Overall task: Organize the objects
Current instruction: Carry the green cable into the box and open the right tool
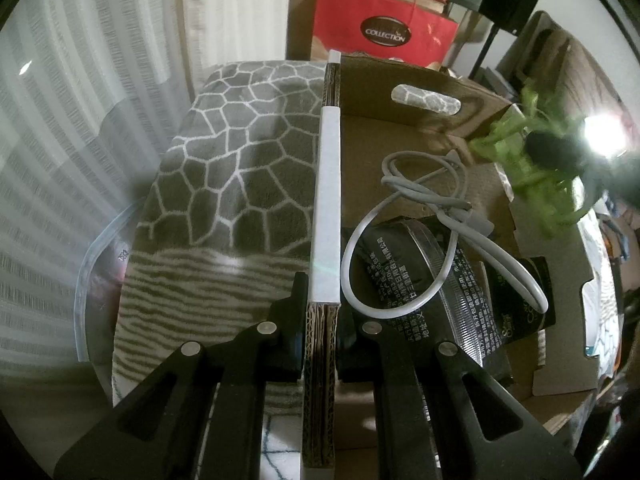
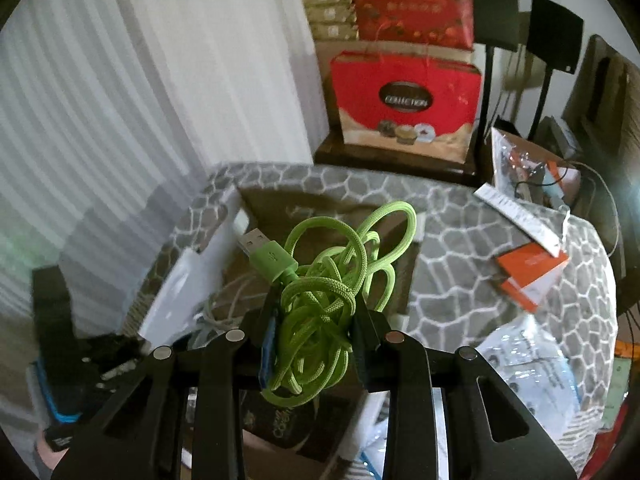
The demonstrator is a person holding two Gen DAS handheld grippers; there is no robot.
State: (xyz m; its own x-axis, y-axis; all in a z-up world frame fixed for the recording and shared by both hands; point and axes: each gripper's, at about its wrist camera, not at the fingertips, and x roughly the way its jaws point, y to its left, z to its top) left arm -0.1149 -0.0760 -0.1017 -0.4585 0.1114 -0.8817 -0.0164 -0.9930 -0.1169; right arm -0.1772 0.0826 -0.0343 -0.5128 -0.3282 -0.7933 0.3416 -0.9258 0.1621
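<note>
Gripping green cable (image 2: 320, 300) above box (image 2: 280, 208)

I read "COLLECTION" in a dark oval on the red gift bag (image 2: 406, 98) at the back; both wrist views show it. The black packet (image 1: 404, 276) inside the cardboard box (image 1: 560, 264) carries rows of small Chinese print, too fine for me to make out, and a curly light logo I cannot read.

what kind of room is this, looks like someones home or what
Most likely a lived-in home room, perhaps a bedroom: a patterned grey blanket, white curtains and stacked red gift bags beside a cardboard box.
</note>
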